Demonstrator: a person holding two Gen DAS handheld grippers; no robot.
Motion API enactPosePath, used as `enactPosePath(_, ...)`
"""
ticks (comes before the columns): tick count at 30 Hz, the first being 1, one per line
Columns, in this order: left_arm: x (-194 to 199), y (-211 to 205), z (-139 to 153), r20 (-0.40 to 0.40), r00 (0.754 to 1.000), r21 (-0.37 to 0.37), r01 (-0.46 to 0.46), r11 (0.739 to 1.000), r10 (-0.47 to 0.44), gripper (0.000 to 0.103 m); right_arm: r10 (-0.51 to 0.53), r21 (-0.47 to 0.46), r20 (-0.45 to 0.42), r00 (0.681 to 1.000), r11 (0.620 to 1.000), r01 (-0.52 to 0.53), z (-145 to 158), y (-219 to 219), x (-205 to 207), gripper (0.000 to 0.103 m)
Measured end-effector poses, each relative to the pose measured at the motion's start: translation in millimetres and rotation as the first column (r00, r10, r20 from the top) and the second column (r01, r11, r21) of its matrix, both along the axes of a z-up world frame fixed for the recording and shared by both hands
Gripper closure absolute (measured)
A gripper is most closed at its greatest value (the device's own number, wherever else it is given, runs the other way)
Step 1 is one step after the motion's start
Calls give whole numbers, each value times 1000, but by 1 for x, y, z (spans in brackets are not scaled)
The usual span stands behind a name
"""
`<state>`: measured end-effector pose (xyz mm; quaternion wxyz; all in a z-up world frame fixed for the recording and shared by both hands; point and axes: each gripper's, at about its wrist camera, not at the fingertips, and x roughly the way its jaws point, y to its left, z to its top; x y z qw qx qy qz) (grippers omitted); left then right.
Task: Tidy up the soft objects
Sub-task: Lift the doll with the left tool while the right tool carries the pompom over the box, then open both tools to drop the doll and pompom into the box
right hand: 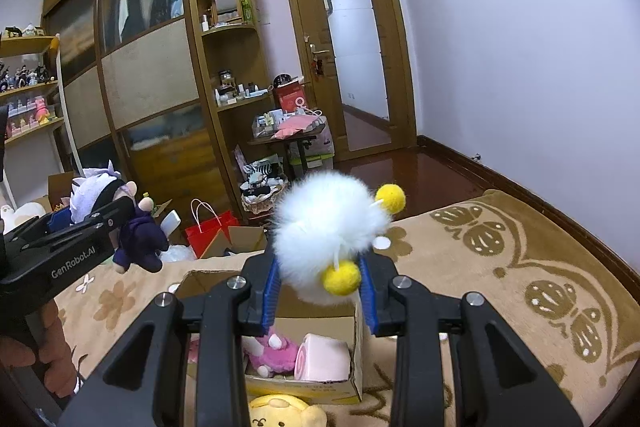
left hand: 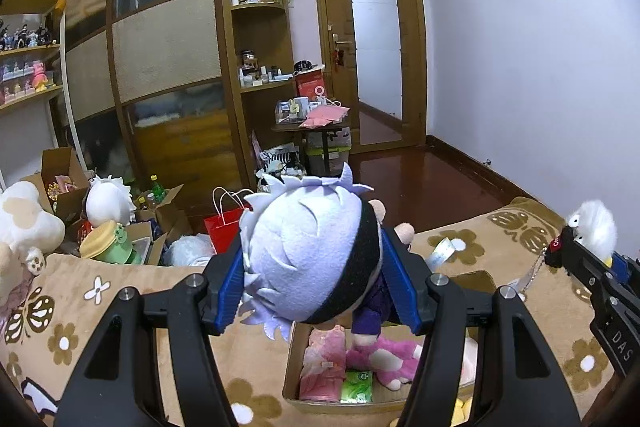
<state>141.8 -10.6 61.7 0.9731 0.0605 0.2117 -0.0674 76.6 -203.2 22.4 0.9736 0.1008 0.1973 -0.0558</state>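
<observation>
Each camera sits just behind its own gripper's fingers and looks forward and slightly down across the bed toward the wardrobe (left hand: 160, 67) and the door (left hand: 372, 39). Both views share the cardboard box (left hand: 296, 359) on the bed's near edge, seen close. The left view catches the right gripper (left hand: 580, 259) at its right rim; the right view catches the left gripper (right hand: 92, 219) at its left rim.

Cardboard box (left hand: 294, 367): open top; interior partly filled by pink plush (left hand: 384, 353), pink roll (right hand: 322, 363) and green packet (left hand: 356, 387).
Above box: left gripper (left hand: 316, 291) with white-haired doll (left hand: 312, 251), right gripper (right hand: 320, 291) with fluffy white toy (right hand: 326, 231).
Patterned blanket (right hand: 500, 267): bare to the right.
Yellow plush (right hand: 284, 411): against box's near wall.
</observation>
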Motion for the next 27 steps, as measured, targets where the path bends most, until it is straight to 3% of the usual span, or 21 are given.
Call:
enactPosePath(4, 3, 0, -8, 13, 1000, 31, -3, 1000, 3, 41, -1, 4, -7, 1000, 1000, 1, -4, -2, 8, 68)
enactPosePath(27, 35, -3, -48, -117, 993, -3, 31, 1000, -31, 41, 78, 28, -66, 995, 997, -77, -43, 5, 41, 68)
